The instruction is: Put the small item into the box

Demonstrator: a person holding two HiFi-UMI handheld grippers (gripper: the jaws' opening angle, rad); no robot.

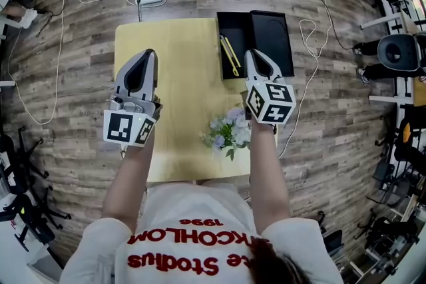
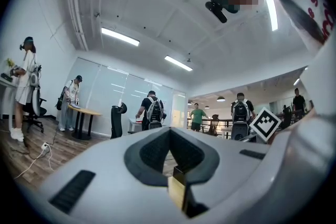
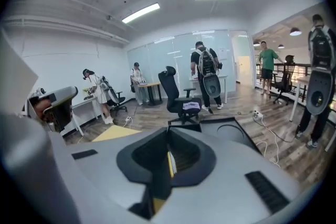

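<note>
Evidently the yellow small item already lies inside the black box at the table's far right. The 2 grippers, left and right, hover nearer, each pressed together and empty, so the job looks finished.

the table is pale yellow, the floor grey-brown planks, the box black with yellow sticks in it. the left gripper and right gripper are light grey with black-and-white marker cubes. the flowers are white and lilac, green-leaved.
</note>
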